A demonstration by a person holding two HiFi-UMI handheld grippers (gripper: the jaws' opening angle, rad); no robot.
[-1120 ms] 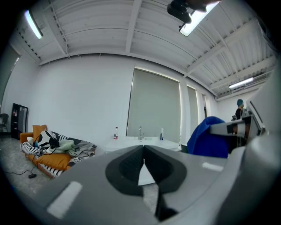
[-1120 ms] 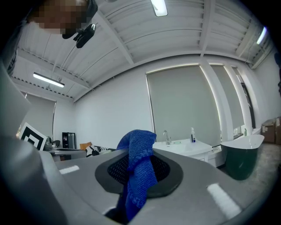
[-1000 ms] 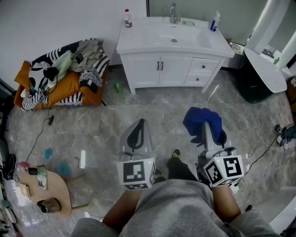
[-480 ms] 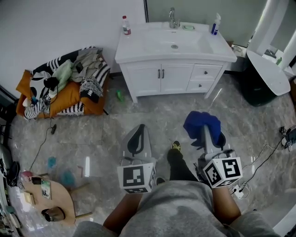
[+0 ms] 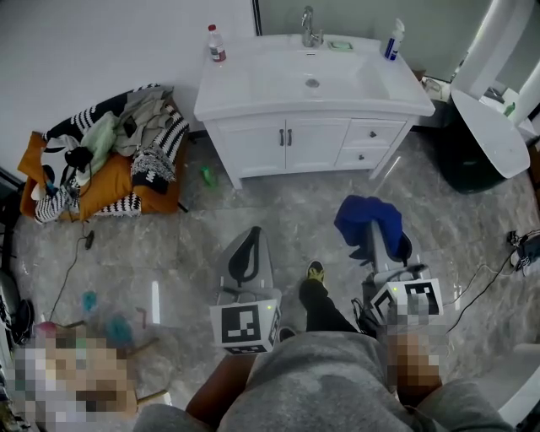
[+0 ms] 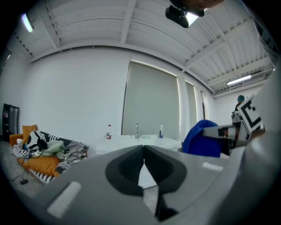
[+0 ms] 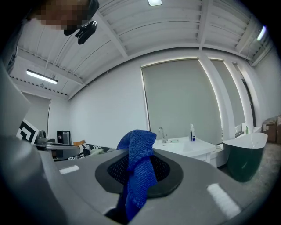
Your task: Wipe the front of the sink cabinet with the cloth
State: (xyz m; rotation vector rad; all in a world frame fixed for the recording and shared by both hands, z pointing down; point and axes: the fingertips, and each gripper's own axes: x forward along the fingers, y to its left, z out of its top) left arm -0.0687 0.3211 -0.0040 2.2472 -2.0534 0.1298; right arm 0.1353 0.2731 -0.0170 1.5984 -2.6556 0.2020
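Approach phase. Over the last second the sink cabinet (image 5: 308,139) has grown larger in the head view and drifted left, and a shoe (image 5: 315,272) has stepped forward, so the person appears to be walking toward it. Wiping has not begun, and the cabinet front, at 12 o'clock, is well apart from both tools. Right gripper (image 5: 376,240) is clenched on the blue cloth (image 5: 368,219), which bunches above the jaws and hangs down between them. Left gripper (image 5: 251,240) is closed on nothing, its jaws meeting at the tips. Judged next need: close the remaining gap and press the cloth to the doors (image 5: 257,143) and drawers (image 5: 367,135). Floor (image 5: 270,202) is glossy grey marbled tile, reflective and probably slick. Heap of clothes (image 5: 110,152) lies at 10 o'clock against the white wall, and a dark tub (image 5: 462,156) sits at 2 o'clock. Bottle (image 5: 217,44), tap (image 5: 309,24) and spray bottle (image 5: 391,39) stand on the countertop.
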